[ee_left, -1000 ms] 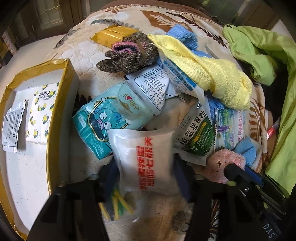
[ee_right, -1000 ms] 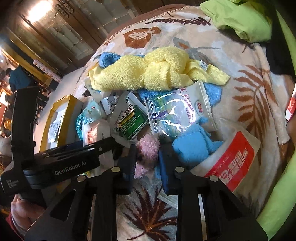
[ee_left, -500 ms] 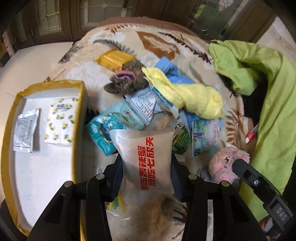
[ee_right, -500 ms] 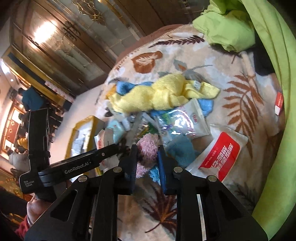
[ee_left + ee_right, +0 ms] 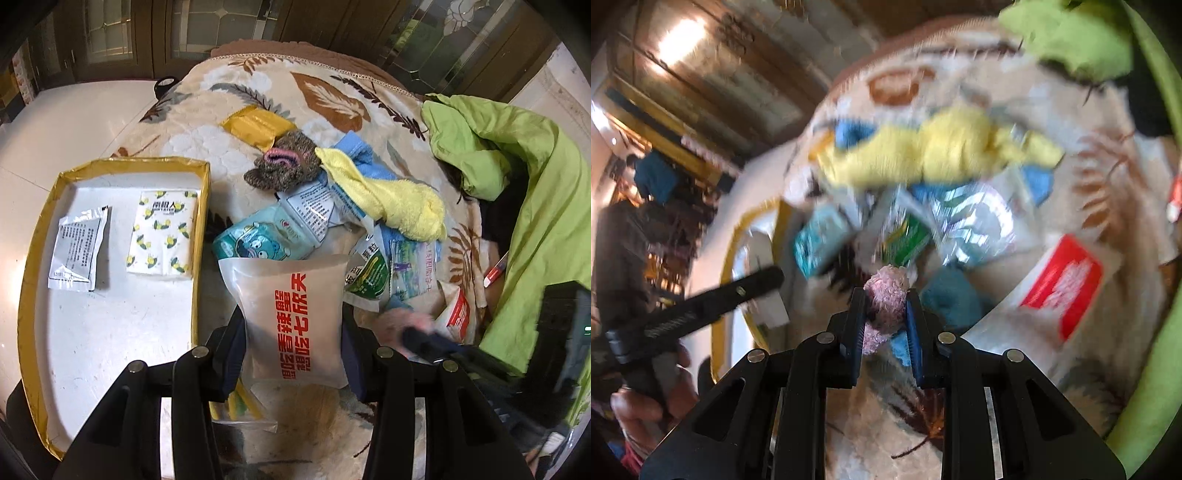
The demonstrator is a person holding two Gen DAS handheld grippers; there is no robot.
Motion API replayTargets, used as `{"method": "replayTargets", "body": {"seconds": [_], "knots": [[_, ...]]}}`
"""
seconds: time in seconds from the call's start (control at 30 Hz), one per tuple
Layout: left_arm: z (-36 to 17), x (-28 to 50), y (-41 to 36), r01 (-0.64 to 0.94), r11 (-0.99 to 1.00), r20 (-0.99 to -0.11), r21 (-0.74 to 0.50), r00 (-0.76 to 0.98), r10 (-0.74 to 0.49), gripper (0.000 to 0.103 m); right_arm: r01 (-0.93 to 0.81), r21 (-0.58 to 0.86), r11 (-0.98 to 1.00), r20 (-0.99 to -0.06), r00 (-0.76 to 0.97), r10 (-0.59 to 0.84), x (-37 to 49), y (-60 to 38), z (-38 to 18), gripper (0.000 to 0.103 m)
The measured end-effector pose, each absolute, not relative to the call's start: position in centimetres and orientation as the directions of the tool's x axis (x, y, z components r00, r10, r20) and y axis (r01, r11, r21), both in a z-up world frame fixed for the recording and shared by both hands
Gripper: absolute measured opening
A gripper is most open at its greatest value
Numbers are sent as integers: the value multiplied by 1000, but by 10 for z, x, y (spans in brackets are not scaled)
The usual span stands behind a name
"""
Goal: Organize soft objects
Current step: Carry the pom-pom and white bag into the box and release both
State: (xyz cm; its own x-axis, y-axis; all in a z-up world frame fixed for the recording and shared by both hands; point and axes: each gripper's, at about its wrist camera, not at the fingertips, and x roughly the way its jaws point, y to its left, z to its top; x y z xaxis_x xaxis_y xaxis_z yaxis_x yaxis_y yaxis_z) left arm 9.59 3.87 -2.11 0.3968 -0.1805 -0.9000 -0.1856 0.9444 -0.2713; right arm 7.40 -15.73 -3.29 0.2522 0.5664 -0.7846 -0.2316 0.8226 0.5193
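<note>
My left gripper (image 5: 291,332) is shut on a white pouch with red lettering (image 5: 295,314), held above the leaf-patterned blanket (image 5: 325,99). Left of it lies the gold-rimmed white tray (image 5: 110,162), which holds a silver sachet (image 5: 77,251) and a lemon-print tissue pack (image 5: 162,232). My right gripper (image 5: 884,310) is shut on a small pink plush toy (image 5: 886,295), lifted off the pile; this view is blurred. In the pile lie a yellow towel (image 5: 391,199), a blue cloth (image 5: 360,151), a grey-and-pink knitted toy (image 5: 288,162), a teal tissue pack (image 5: 258,243) and several sachets (image 5: 373,273).
A green garment (image 5: 535,192) covers the right side of the blanket. A gold packet (image 5: 258,123) lies at the far side. A red-and-white pouch (image 5: 1063,280) and a blue cloth lump (image 5: 951,299) sit near the right gripper. A hand (image 5: 650,398) holds the other gripper's handle.
My left gripper closed on the white pouch and lifted it, so the pile looks farther away. My right gripper rose with the pink plush toy and is moving, blurring its view.
</note>
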Motion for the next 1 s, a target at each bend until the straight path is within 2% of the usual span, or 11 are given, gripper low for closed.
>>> {"method": "replayTargets", "body": {"seconds": [0.13, 0.27, 0.6, 0.63, 0.7, 0.9, 1.0], "knots": [[-22, 95, 42, -186, 945, -901, -271, 393, -181, 46, -232, 525, 819, -806, 173, 566, 76, -145, -53, 23], [-23, 95, 48, -199, 941, -901, -275, 395, -180, 46, -255, 485, 836, -814, 218, 539, 78, -146, -43, 30], [-16, 90, 55, -194, 932, -891, -305, 404, -208, 46, -291, 474, 831, -838, 140, 527, 83, -122, -50, 31], [-15, 89, 56, -194, 931, -889, -310, 406, -212, 46, -298, 458, 837, -844, 148, 515, 82, -121, -49, 29], [-13, 88, 59, -198, 927, -886, -319, 409, -218, 46, -322, 431, 843, -847, 178, 501, 79, -118, -45, 20], [-4, 82, 68, -204, 920, -875, -335, 430, -223, 46, -329, 515, 792, -764, 243, 598, 76, -123, -12, 19], [-4, 80, 69, -205, 921, -876, -331, 429, -220, 47, -340, 517, 786, -760, 241, 604, 76, -121, -6, 19]]}}
